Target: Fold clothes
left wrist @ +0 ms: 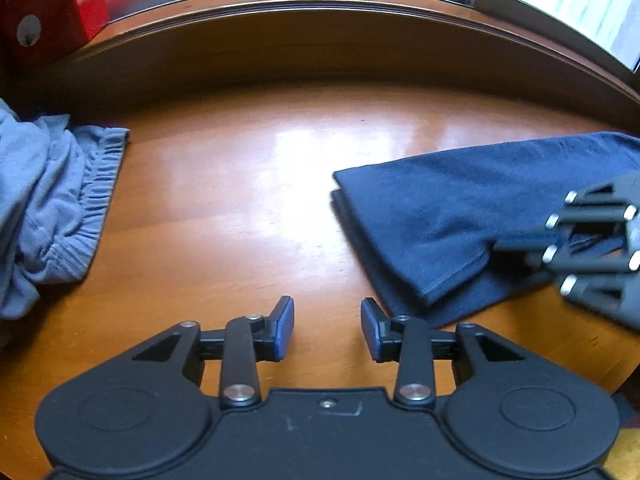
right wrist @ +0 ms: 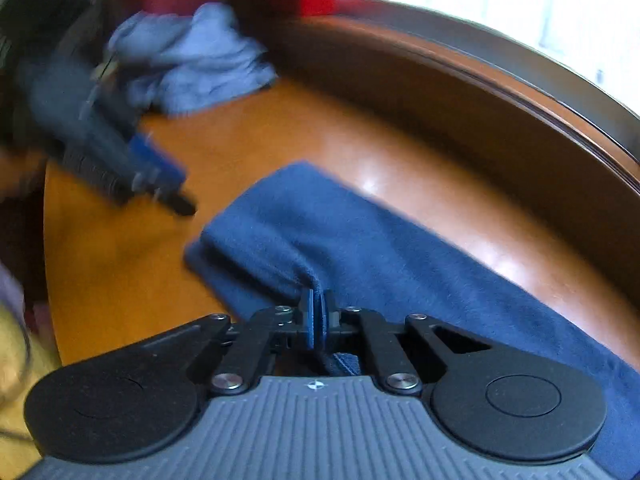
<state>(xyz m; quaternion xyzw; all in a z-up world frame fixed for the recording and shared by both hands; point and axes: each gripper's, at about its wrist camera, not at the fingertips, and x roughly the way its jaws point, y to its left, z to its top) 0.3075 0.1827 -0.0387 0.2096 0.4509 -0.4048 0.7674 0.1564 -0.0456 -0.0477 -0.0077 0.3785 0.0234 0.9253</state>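
Note:
A dark navy garment [left wrist: 460, 216] lies folded over on the wooden table at the right; it also fills the middle of the right wrist view [right wrist: 360, 248]. My right gripper [right wrist: 318, 312] is shut on the navy garment's near edge, with cloth pinched between its pads; it shows at the right edge of the left wrist view [left wrist: 504, 246]. My left gripper [left wrist: 327, 326] is open and empty, low over bare wood just left of the garment's near corner. It shows blurred in the right wrist view [right wrist: 176, 196].
A crumpled light blue garment [left wrist: 52, 208] with an elastic waistband lies at the table's left, also seen in the right wrist view [right wrist: 192, 64]. A red box [left wrist: 48, 4] stands at the back left. A raised wooden sill [left wrist: 320, 40] and window run along the back.

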